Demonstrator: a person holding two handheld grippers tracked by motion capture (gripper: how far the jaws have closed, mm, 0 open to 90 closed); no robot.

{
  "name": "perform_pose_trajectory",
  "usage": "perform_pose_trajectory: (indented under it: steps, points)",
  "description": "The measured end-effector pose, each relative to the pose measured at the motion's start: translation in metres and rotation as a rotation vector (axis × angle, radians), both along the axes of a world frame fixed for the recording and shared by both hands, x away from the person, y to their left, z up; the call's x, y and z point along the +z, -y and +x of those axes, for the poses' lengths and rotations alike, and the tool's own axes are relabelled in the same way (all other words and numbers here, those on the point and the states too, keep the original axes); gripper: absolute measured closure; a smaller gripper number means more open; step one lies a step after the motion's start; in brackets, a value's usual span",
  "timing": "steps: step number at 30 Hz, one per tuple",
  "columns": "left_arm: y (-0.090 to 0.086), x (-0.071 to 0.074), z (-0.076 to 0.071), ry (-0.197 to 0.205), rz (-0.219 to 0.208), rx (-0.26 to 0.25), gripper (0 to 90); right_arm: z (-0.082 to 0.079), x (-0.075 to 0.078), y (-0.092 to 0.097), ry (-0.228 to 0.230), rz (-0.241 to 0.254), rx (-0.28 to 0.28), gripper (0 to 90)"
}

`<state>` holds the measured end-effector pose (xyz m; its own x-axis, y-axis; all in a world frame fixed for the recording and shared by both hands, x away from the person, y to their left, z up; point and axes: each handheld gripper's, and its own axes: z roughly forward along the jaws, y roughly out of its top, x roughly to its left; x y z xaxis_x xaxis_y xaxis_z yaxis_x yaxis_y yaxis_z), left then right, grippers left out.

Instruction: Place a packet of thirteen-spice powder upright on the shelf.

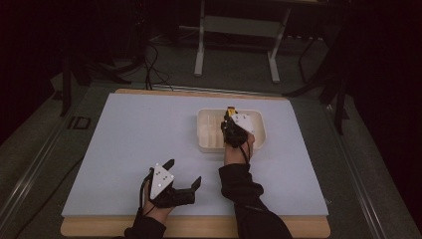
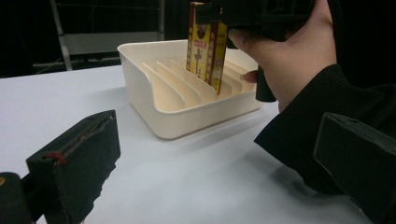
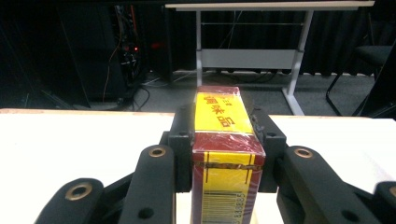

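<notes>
A yellow and dark-red box [image 3: 223, 154] stands upright between the jaws of my right gripper [image 3: 223, 135], which is shut on it. In the left gripper view the box [image 2: 206, 44] hangs over the slotted dividers of a cream tray [image 2: 154, 100], its lower end down among the slots. The high view shows the right gripper [image 1: 234, 125] over the tray [image 1: 205, 145] at the middle right of the table. My left gripper [image 1: 184, 174] rests open near the front edge of the table, nothing between its jaws.
The tray holds several upright dividers [image 2: 173, 86]. A pale blue mat [image 1: 134, 149] covers the wooden table. Beyond the far edge stand the legs of a white desk [image 1: 239, 45] and loose cables [image 1: 152, 64] on the floor.
</notes>
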<state>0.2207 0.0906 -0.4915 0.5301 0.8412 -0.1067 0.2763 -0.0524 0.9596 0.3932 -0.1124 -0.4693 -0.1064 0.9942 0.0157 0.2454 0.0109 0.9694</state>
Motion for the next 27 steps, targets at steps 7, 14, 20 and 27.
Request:
perform_pose_trajectory:
  steps: [7, 14, 20, 27]
  points:
    - [0.0, 0.0, 0.0, -0.003, 0.0, -0.003, 1.4, 0.001, -0.013, -0.003, -0.012, -0.013, 0.008, 67.1]
    - [0.0, -0.001, 0.0, -0.005, 0.001, -0.004, 1.4, 0.0, -0.021, -0.007, -0.029, -0.026, 0.013, 66.6]
    - [0.001, -0.002, 0.001, -0.012, 0.0, -0.01, 1.4, -0.001, -0.029, -0.003, -0.047, -0.001, 0.015, 65.9]
    - [0.001, -0.002, 0.001, -0.01, 0.001, -0.01, 1.4, -0.001, -0.028, 0.0, -0.066, 0.008, 0.027, 64.6]
